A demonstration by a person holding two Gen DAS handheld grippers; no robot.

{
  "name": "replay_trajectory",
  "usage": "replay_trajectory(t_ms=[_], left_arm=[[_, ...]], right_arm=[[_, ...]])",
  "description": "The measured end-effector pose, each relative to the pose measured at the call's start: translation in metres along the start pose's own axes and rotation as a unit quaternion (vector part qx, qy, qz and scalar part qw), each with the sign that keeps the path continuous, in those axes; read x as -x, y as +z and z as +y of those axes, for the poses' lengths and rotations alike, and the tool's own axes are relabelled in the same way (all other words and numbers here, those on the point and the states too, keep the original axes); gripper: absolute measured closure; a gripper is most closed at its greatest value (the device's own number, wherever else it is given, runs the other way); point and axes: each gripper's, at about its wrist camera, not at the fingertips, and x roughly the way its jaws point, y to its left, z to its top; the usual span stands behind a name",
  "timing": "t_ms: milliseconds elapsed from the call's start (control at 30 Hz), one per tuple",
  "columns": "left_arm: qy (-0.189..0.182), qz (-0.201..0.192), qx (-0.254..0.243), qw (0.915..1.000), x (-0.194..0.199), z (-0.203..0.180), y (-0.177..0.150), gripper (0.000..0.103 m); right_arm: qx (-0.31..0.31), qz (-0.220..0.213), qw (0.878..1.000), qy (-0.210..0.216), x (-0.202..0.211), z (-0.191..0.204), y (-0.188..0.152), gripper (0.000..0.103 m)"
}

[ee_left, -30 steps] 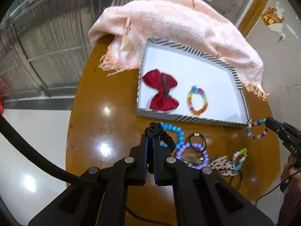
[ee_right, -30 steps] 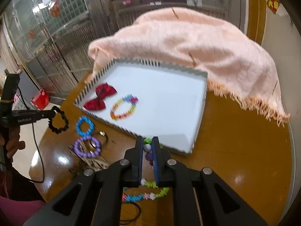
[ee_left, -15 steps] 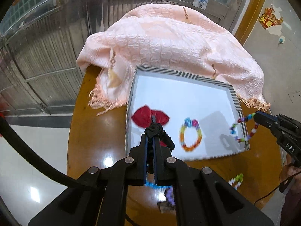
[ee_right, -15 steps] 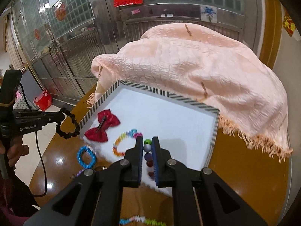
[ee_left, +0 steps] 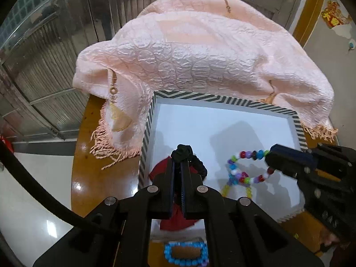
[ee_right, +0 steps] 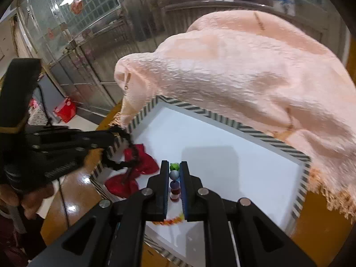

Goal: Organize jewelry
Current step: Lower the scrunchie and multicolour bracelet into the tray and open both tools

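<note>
A white tray with a striped rim (ee_left: 222, 100) (ee_right: 255, 131) sits on the wooden table. My left gripper (ee_left: 178, 166) is shut on a black scrunchie (ee_left: 189, 153) (ee_right: 120, 151) and holds it over the tray's left side, above a red bow (ee_left: 160, 171) (ee_right: 135, 169). My right gripper (ee_right: 174, 166) is shut on a multicoloured bead bracelet (ee_right: 174, 182) (ee_left: 247, 164), hanging over the tray's middle above a rainbow bracelet (ee_left: 249, 192) (ee_right: 171, 221) lying in the tray.
A pink fringed shawl (ee_left: 200, 51) (ee_right: 244, 71) covers the table behind the tray and overlaps its back rim. A blue bead bracelet (ee_left: 184, 253) lies on the table in front of the tray. Metal shutters stand behind.
Both grippers have moved forward from the table's front to above the tray, each carrying its item. The loose jewelry on the table has dropped out of view below.
</note>
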Motion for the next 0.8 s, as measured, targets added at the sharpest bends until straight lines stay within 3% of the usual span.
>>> replay_trajectory(t_ms=[167,467,700,767,800], left_arm=[[0.006,0.012,0.005,0.9999,-0.023,0.003,0.013,0.103],[0.005,0.049,0.016,0.9986,-0.071,0.008,0.03,0.103],[0.023,0.063,0.029,0.9973,-0.096,0.016,0.039,0.103],[0.025,0.062,0.028,0.9974,-0.097,0.017,0.039,0.098],[0.026,0.061,0.027,0.9974,-0.096,0.017,0.038,0.095]], right_arm=[[0.006,0.011,1.0,0.028,-0.022,0.004,0.015,0.094],[-0.046,0.056,0.997,-0.017,-0.088,-0.06,0.026,0.094],[-0.054,0.045,0.997,-0.03,-0.104,-0.068,0.027,0.094],[-0.048,0.047,0.997,-0.034,-0.105,-0.063,0.027,0.089],[-0.046,0.048,0.997,-0.035,-0.104,-0.061,0.026,0.081]])
